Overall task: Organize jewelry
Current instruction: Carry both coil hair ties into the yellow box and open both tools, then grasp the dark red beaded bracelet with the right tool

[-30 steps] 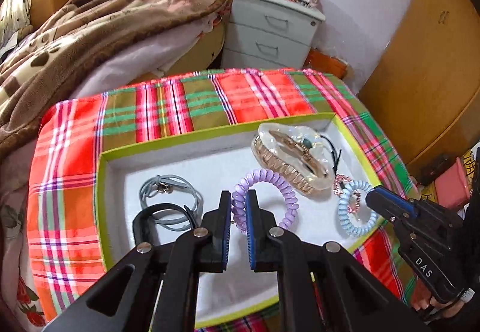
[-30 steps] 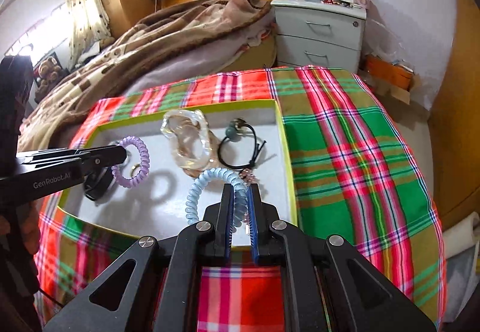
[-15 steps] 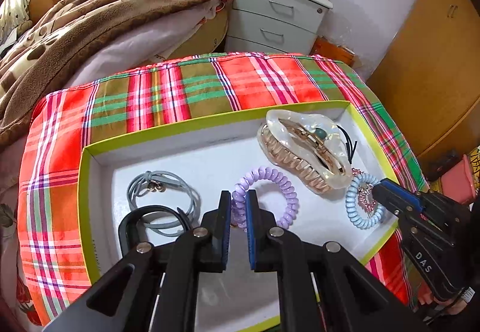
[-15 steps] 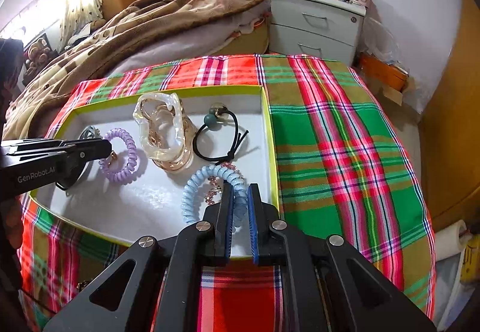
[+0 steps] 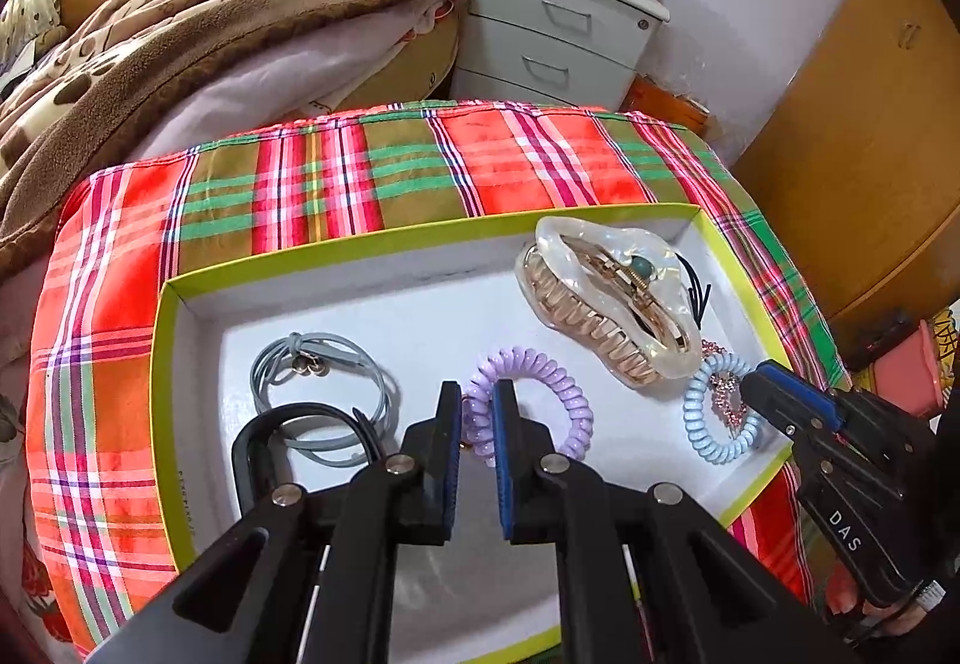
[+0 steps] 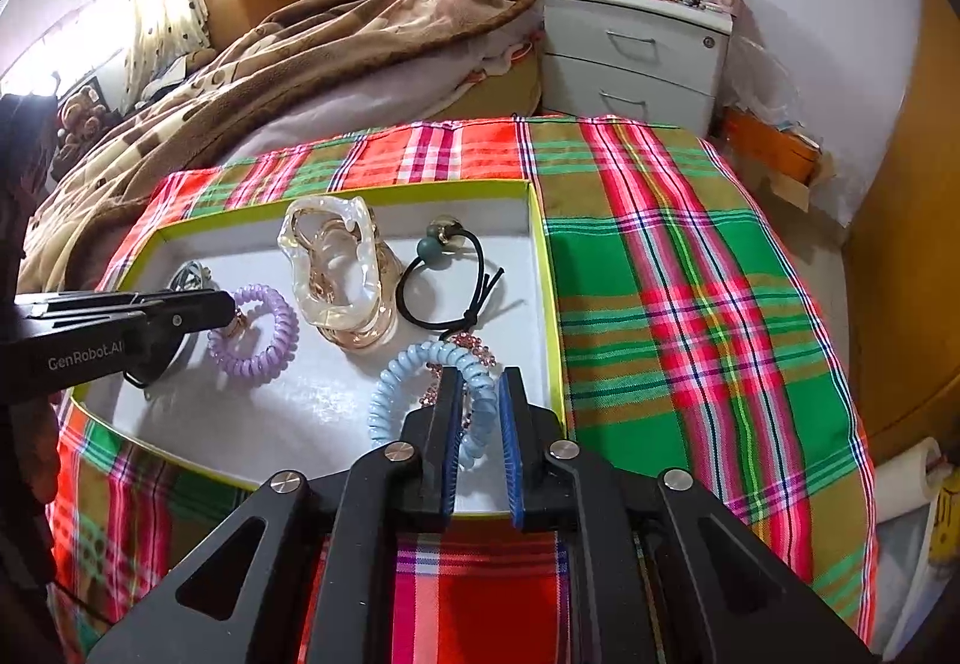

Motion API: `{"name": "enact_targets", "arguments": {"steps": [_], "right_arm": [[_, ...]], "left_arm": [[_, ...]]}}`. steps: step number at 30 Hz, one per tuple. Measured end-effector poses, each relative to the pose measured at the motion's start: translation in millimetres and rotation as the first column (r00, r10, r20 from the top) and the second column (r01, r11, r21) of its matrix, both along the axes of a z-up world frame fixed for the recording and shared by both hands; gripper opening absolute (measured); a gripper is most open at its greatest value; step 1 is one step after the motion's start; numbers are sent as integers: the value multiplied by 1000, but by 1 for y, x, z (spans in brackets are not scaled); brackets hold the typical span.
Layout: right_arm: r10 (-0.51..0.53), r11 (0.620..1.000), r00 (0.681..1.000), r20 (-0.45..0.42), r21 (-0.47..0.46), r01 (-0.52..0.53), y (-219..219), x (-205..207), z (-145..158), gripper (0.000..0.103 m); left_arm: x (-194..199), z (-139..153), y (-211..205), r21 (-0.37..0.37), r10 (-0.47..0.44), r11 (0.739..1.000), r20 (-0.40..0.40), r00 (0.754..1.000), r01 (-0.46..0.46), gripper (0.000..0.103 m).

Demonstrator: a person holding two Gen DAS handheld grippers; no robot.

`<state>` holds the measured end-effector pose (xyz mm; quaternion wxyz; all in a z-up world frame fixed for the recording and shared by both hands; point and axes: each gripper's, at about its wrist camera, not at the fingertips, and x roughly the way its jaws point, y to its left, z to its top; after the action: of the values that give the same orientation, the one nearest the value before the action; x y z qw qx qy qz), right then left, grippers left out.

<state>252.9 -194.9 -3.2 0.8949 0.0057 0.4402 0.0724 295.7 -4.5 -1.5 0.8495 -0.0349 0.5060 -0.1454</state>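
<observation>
On the plaid-covered tabletop, the white, green-rimmed box (image 6: pixel 543 268) already holds every visible piece; both jaws have just been opening, freeing the lilac coil tie (image 5: pixel 540 394) at centre and the pale-blue one (image 6: pixel 420 394) lower centre.

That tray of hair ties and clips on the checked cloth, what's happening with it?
A person is sorting accessories in a shallow tray with a handheld gripper in each hand. The left gripper has the purple coil hair tie between its fingers, and the right gripper has the light blue coil tie. Both pairs of jaws have just been opening, so the pads look slack on the ties, as if releasing them. A pearly claw clip, a grey band and a black beaded tie also lie in the tray.
</observation>
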Motion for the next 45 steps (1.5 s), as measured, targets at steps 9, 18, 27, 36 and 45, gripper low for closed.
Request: {"name": "enact_targets", "arguments": {"steps": [9,18,27,36,45], "right_arm": [[-19,999,999,27,32,18,-3,-6,8,18],[-18,997,997,73,80,12,-3,-30,23,21],[41,989,992,122,137,-58,7,-73,34,32],[156,971,983,98,169,-170,25,-110,18,41],[240,951,968,77,182,-251,38,-132,2,45]], "left_arm": [[-12,9,1,-15,4,1000,17,1000,-4,23],[-44,33,11,-38,37,999,73,997,-35,32],[-89,48,37,-76,110,992,125,986,-102,37],[-143,37,72,-95,199,977,121,972,-188,38],[-171,21,79,-121,212,972,89,973,-201,39]]}}
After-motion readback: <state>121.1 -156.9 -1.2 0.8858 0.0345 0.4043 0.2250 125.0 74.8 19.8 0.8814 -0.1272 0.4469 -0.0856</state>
